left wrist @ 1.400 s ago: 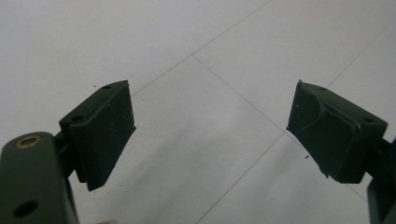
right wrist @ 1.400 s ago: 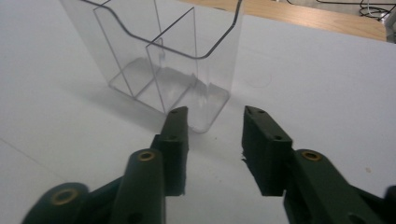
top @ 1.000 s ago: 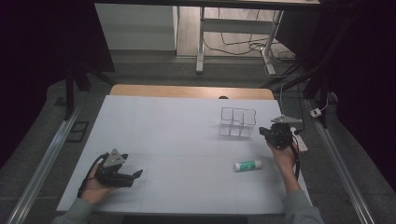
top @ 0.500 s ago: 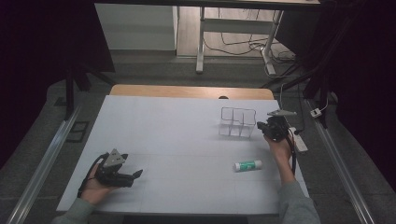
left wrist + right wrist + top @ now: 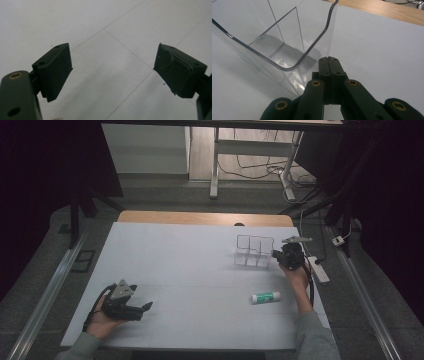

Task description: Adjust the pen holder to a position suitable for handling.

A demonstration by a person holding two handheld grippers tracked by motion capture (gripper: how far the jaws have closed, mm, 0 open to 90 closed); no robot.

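The right gripper (image 5: 328, 61) has its jaws pressed flat together with nothing between them, the tips touching or almost touching the lower right corner of the clear plastic organizer (image 5: 279, 42). In the high view that organizer (image 5: 254, 251) stands upright on the right, far part of the desk (image 5: 175, 250), with the right gripper (image 5: 278, 255) just at its right end. It looks like a nudge or a repositioning push against the wall, not a grasp. To do it well, keep the closed jaws low against the base so the light, tall box slides instead of tipping, and push slowly along the desk. A glue stick (image 5: 265, 297) lies on its side nearer the person, well apart from the organizer. The left gripper (image 5: 112, 72) has its jaws spread wide over bare white desk, holding nothing; it rests at the near left (image 5: 145, 307).
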